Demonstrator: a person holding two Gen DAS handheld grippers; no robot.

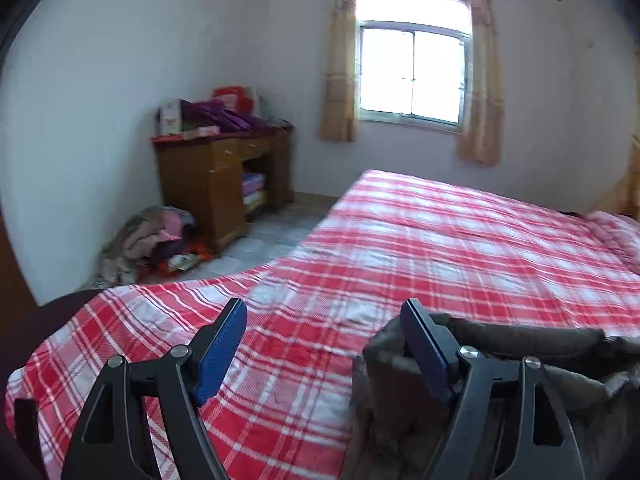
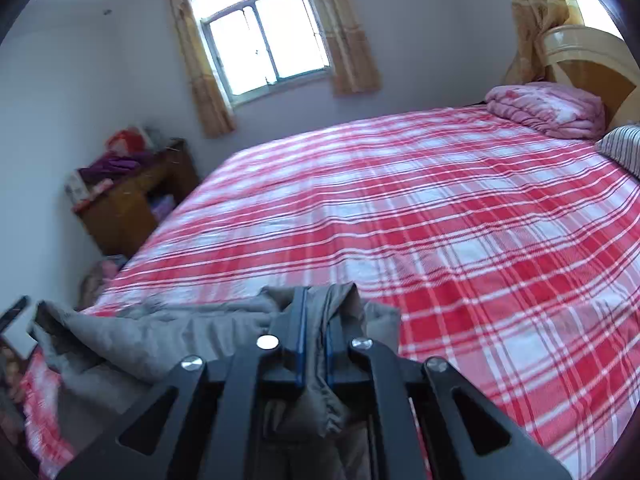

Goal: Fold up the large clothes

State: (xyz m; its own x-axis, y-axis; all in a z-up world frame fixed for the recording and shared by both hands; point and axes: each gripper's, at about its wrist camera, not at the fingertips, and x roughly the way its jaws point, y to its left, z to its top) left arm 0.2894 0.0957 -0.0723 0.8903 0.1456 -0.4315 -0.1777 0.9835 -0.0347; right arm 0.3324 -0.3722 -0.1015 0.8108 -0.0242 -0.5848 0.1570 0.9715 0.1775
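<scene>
A grey garment (image 2: 160, 336) lies bunched at the near edge of a bed with a red and white plaid sheet (image 2: 400, 200). My right gripper (image 2: 324, 292) is shut on a fold of this garment, and the cloth sticks up between its fingers. In the left wrist view the same grey garment (image 1: 384, 380) hangs against the outer side of the right finger. My left gripper (image 1: 324, 306) stands open above the plaid sheet (image 1: 440, 240), with only bare sheet showing between its blue pads (image 1: 220, 356).
A wooden desk (image 1: 224, 176) piled with purple cloth stands by the far wall, with a heap of clothes (image 1: 152, 240) on the floor beside it. A folded pink quilt (image 2: 548, 108) and a striped pillow (image 2: 624, 148) lie at the headboard (image 2: 588, 56).
</scene>
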